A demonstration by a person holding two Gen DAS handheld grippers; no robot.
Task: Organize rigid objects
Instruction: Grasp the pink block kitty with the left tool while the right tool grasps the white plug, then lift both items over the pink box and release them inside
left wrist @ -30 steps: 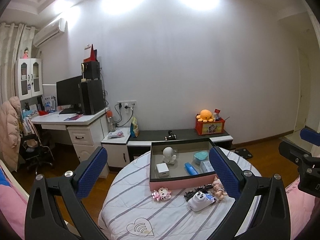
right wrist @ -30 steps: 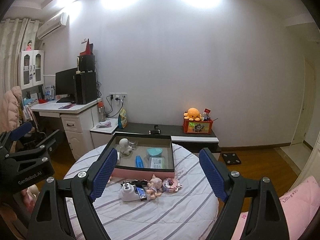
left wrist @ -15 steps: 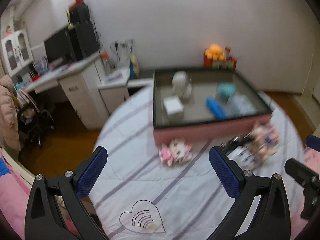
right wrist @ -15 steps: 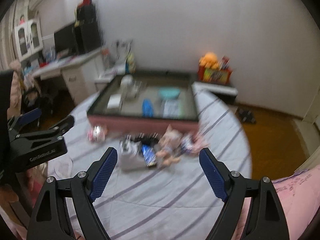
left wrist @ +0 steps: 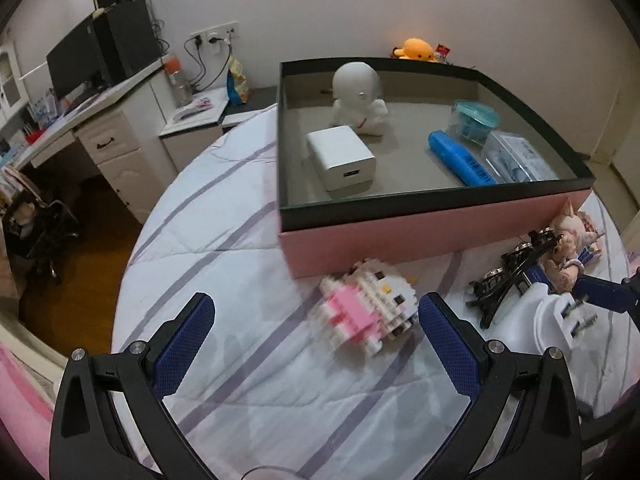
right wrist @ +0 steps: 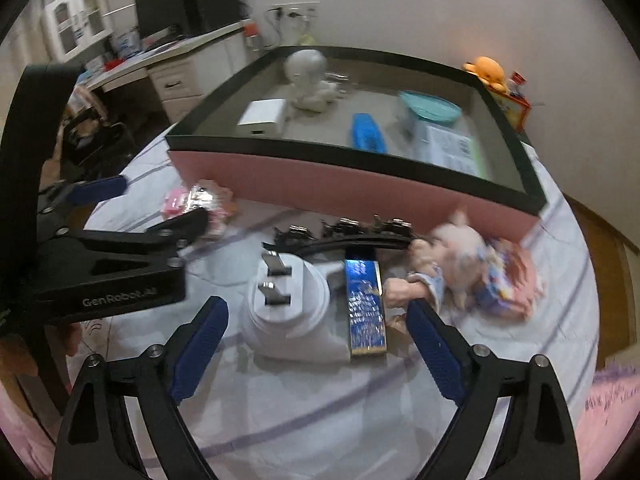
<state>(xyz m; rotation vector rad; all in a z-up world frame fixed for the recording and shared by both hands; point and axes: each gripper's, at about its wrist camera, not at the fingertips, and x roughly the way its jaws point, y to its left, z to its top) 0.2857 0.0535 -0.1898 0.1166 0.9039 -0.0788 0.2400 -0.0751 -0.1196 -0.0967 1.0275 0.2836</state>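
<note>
A pink box [left wrist: 420,228] with a dark rim sits on the striped round table and holds a white figurine [left wrist: 358,98], a white cube charger [left wrist: 342,158], a blue tube [left wrist: 460,158] and a teal-lidded jar [left wrist: 476,120]. In front of it lie a pink-and-white brick cat [left wrist: 368,314], a white plug adapter [right wrist: 288,308], a shiny blue bar [right wrist: 366,308], a black hair clip [right wrist: 348,236] and a small doll [right wrist: 452,264]. My left gripper [left wrist: 316,334] is open just before the brick cat. My right gripper [right wrist: 316,338] hangs over the adapter and bar, its jaws opening, touching neither.
A white desk [left wrist: 96,120] with a monitor and drawers stands at the left, beyond the table's edge. An orange plush octopus [left wrist: 416,48] sits by the far wall. Wooden floor shows around the table. Pink bedding lies at the bottom corners.
Both grippers have dropped toward the table and tilted downward. The box and loose toys now fill the views. The right jaws stand a little wider.
</note>
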